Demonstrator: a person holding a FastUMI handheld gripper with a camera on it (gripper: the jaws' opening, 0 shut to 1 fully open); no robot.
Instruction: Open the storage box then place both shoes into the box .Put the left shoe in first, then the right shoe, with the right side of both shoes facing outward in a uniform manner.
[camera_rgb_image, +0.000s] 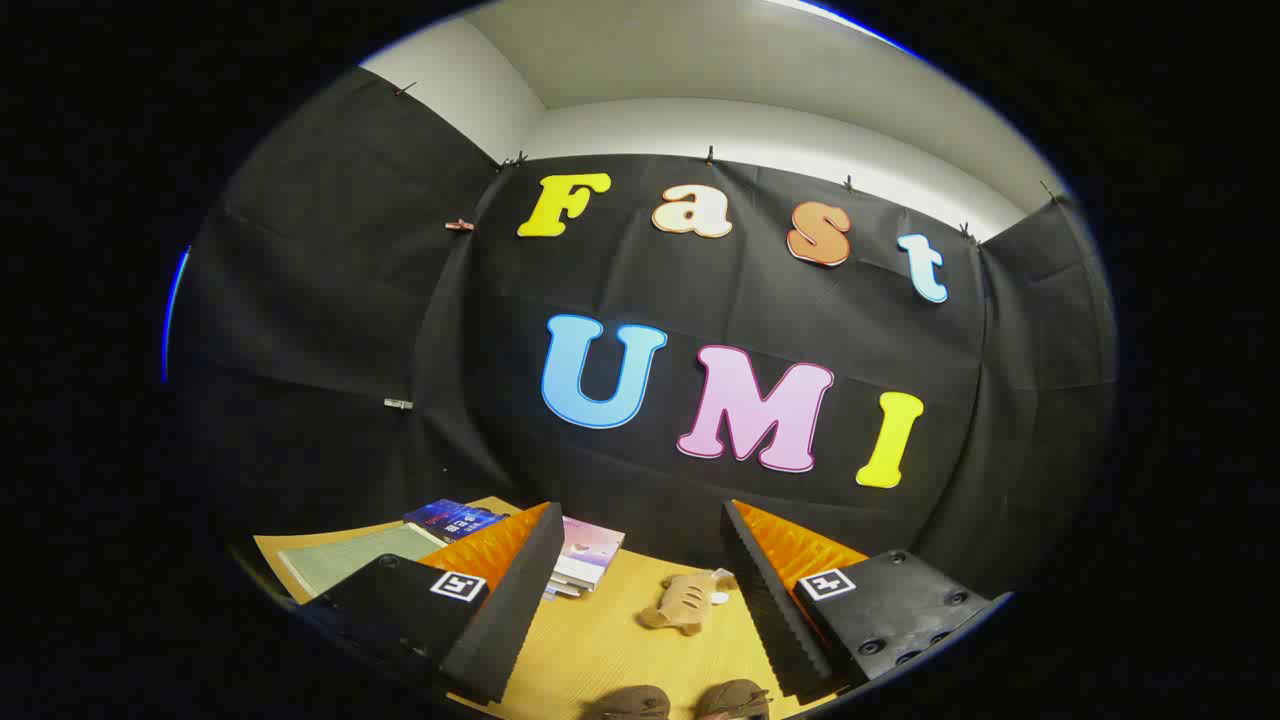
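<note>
The gripper (635, 600) sits closest, its two fingers spread wide with nothing between them, held above the tabletop (600, 640) and aimed at the booth's back wall. The tabletop is the biggest thing under them, a pale wooden surface. On its far left lies a greenish mat (345, 555), and beyond the left finger a small stack of books (585, 560), with a dark blue book (452, 518) behind that. Between the fingers and a little ahead lies a small tan plush toy (685, 603). Nearest of all, just below the fingertips, two brown rounded tops peek up; these look like the shoes (680, 700), though too little shows to tell left from right or which way they face. The storage box cannot be made out. The shoes look soft and light, likely to give under pressure, so a hold across the firmer heel or collar would probably serve better than pinching the toe.
</note>
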